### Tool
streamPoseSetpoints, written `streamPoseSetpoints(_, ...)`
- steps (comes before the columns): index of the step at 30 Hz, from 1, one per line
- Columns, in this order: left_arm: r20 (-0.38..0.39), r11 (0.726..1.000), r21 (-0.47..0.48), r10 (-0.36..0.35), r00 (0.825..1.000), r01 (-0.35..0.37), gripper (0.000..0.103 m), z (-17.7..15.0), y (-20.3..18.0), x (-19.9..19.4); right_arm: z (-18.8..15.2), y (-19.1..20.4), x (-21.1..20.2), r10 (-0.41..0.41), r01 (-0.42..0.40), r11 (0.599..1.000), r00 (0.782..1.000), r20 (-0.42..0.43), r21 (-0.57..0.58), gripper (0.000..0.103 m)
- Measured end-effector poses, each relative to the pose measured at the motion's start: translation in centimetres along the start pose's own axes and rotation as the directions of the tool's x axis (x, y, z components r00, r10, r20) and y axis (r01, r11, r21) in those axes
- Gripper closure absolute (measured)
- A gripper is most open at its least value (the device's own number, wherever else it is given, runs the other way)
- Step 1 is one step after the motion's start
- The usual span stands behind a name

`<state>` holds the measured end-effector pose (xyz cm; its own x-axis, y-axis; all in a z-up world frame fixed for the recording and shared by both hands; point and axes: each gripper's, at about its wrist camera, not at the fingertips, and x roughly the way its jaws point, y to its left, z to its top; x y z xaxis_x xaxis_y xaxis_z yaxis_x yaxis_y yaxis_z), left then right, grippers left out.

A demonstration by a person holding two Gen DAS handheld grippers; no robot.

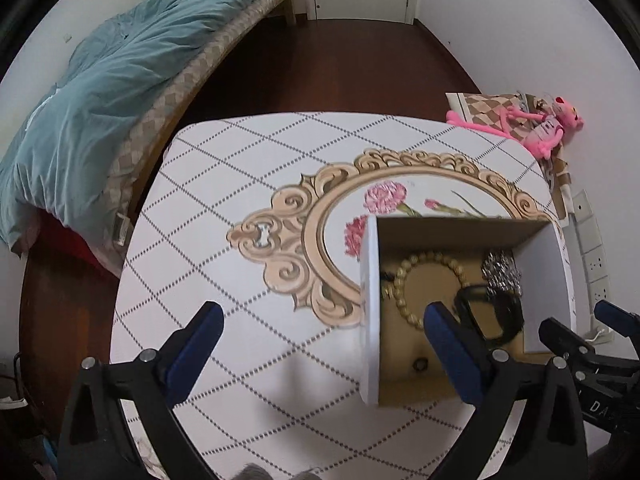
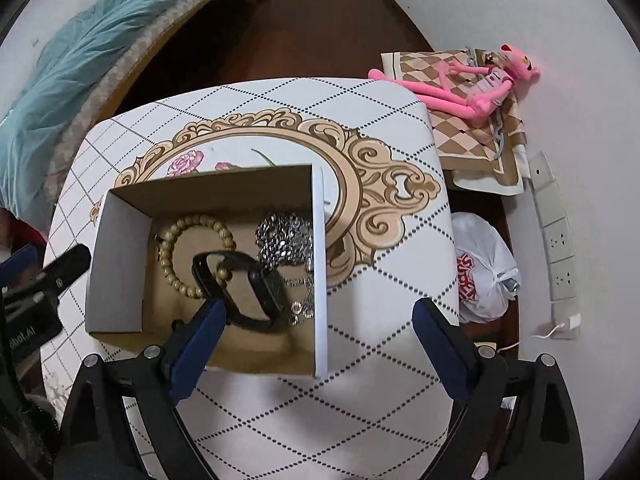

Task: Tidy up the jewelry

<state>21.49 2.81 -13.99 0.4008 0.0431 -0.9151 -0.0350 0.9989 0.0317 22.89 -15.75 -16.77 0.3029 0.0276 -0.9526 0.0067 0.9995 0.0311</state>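
An open cardboard box (image 1: 370, 280) (image 2: 120, 248) stands on the patterned table (image 1: 240, 184) (image 2: 380, 320). Inside lie a wooden bead bracelet (image 1: 404, 276) (image 2: 192, 226), a black watch band (image 1: 500, 312) (image 2: 256, 284), a silver chain necklace (image 1: 500, 272) (image 2: 286, 238) and a small ring (image 1: 420, 365). My left gripper (image 1: 324, 322) is open and empty, above the table left of the box. My right gripper (image 2: 320, 318) is open and empty, straddling the box's right wall; it also shows at the right edge of the left wrist view (image 1: 576, 328).
A bed with a teal quilt (image 1: 112, 92) (image 2: 80, 60) stands at the left. A pink plush toy (image 1: 548, 124) (image 2: 480, 80) lies on a checkered cloth (image 2: 472, 136) at the right. A white plastic bag (image 2: 484, 268) and a power strip (image 2: 556, 236) are by the wall.
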Motion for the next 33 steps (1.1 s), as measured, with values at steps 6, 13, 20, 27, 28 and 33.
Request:
streamPoseSetpoints(6, 0.014, 1.000, 0.002, -0.004, 1.000, 0.004, 0.001, -1.4, -0.3, -2.3, -1.4, -0.3, -2.6, -0.017, 0.016, 1.000, 0.999, 0.045, 0.018, 0.006)
streamPoseSetpoints(13, 0.099, 1.000, -0.007, -0.024, 0.995, 0.025, 0.001, -3.3, 0.0, -8.2, -4.0, -0.1, -8.2, -0.040, 0.037, 0.999, 0.989, 0.142, 0.024, 0.006)
streamPoseSetpoints(20, 0.172, 0.998, -0.013, -0.055, 0.984, 0.058, 0.001, -5.3, 0.4, -15.3, -7.0, -0.1, -15.9, -0.036, 0.028, 0.999, 0.968, 0.247, 0.035, 0.006)
streamPoseSetpoints(27, 0.233, 0.998, -0.006, -0.057, 0.971, 0.060, 0.001, -7.2, 1.0, -21.4, -10.0, 0.3, -25.1, -0.051, 0.039, 0.998, 0.929, 0.367, 0.042, 0.004)
streamPoseSetpoints(28, 0.237, 0.998, -0.007, -0.062, 0.970, 0.066, 0.001, -7.5, 1.1, -22.2, -10.3, 0.3, -26.1, -0.057, 0.043, 0.998, 0.925, 0.377, 0.043, 0.002)
streamPoseSetpoints(33, 0.272, 0.998, 0.016, -0.059, 0.960, 0.057, 0.001, -8.5, 1.4, -25.9, -12.3, 0.4, -30.5, -0.061, 0.044, 0.998, 0.902, 0.427, 0.048, 0.001)
